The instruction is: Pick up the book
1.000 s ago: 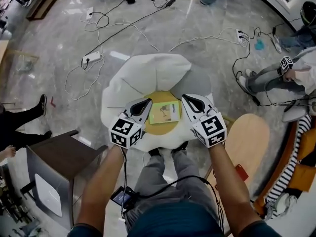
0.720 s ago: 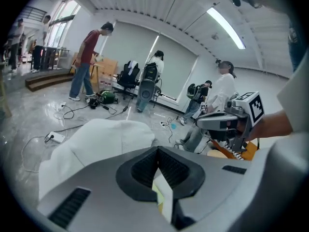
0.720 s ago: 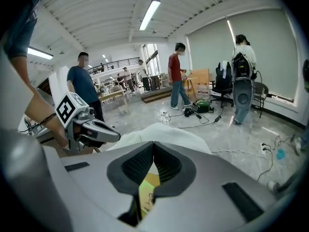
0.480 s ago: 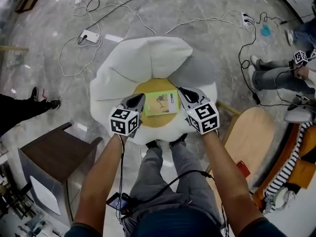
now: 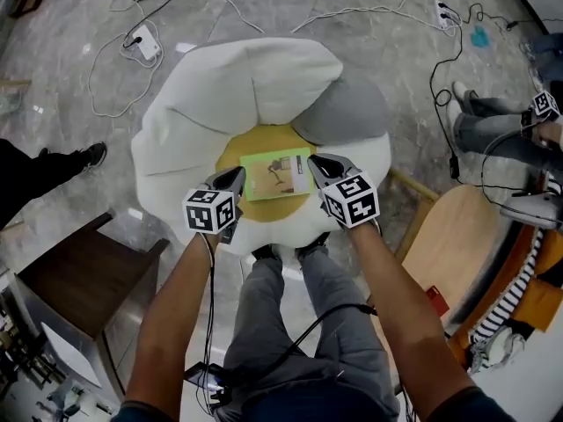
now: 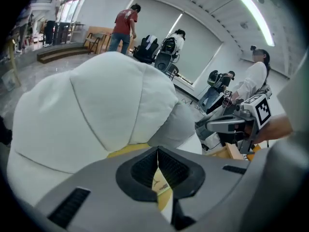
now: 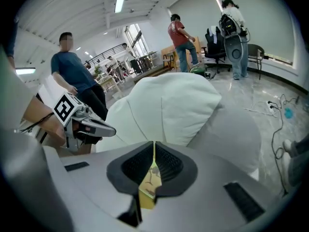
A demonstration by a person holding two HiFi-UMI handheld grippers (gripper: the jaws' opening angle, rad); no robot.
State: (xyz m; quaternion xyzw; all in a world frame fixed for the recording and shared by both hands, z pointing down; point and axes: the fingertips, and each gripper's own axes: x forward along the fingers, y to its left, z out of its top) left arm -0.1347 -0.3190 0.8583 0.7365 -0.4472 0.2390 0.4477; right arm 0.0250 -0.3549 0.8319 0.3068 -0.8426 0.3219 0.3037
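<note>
A light green book (image 5: pixel 275 174) lies flat on the yellow centre (image 5: pixel 230 152) of a big flower-shaped cushion with white petals and one grey petal. My left gripper (image 5: pixel 238 174) hangs just left of the book and is shut, with nothing in it. My right gripper (image 5: pixel 314 162) sits at the book's right edge, also shut and empty. In the left gripper view the closed jaws meet in a thin seam, and a sliver of the book (image 6: pixel 162 189) shows below it. The right gripper view shows the same: closed jaws and the book (image 7: pixel 149 183) beneath.
A dark wooden side table (image 5: pixel 79 280) stands at the lower left, a round wooden stool (image 5: pixel 449 244) at the right. Cables and a power strip (image 5: pixel 145 42) lie on the marble floor. A seated person's legs (image 5: pixel 493 121) are at the right, another's shoe (image 5: pixel 88 156) at the left.
Both grippers have come down toward the cushion and now flank the book closely. The cushion looms larger in the head view. Both stayed shut.
</note>
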